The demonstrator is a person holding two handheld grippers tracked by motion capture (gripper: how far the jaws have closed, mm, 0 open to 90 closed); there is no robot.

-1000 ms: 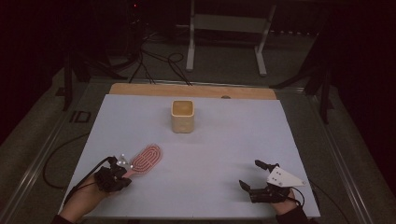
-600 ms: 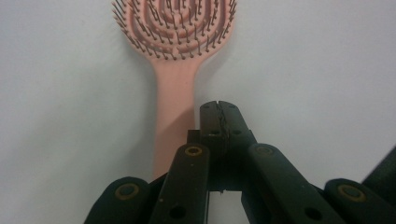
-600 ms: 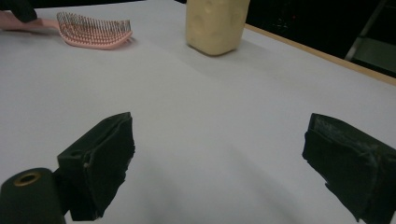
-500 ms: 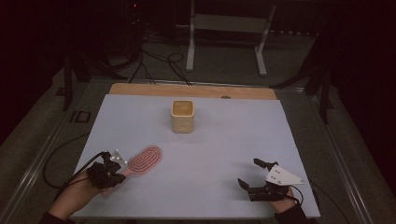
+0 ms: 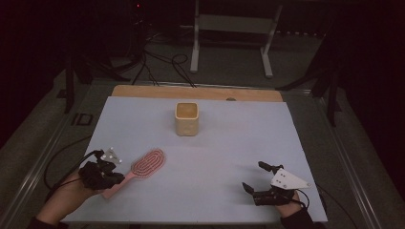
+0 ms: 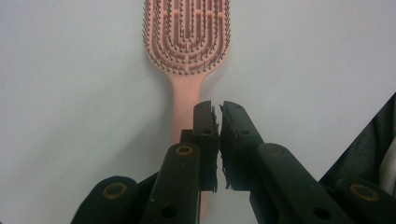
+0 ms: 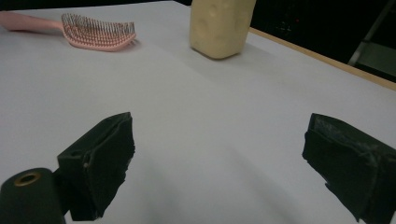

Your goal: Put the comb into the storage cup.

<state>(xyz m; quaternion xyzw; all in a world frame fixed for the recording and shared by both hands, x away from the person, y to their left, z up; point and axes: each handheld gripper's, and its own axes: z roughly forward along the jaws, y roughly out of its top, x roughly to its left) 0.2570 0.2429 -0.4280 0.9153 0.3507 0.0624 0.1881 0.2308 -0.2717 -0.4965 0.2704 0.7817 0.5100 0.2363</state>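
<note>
A pink hairbrush (image 5: 149, 163) lies bristles up on the white table sheet, its handle pointing to the near left. My left gripper (image 5: 118, 179) hovers just over the handle end. In the left gripper view the left gripper (image 6: 218, 109) has only a thin slit between its pads; the jaws have just been opening and nothing is between them. The hairbrush (image 6: 187, 37) handle runs under the left jaw. My right gripper (image 5: 253, 175) rests at the near right, wide open and empty. The right gripper view shows the right gripper (image 7: 219, 154) facing the hairbrush (image 7: 93, 30).
A cream square cup (image 5: 186, 119) stands upright at the middle far side of the white sheet (image 5: 229, 143), and the cup (image 7: 219, 28) also shows in the right gripper view. A wooden strip (image 5: 143, 91) edges the far side. Cables and a metal stand lie on the floor beyond.
The left gripper has drawn slightly towards the near left and risen off the table. The brush has shifted a little with its handle. The right gripper has kept still.
</note>
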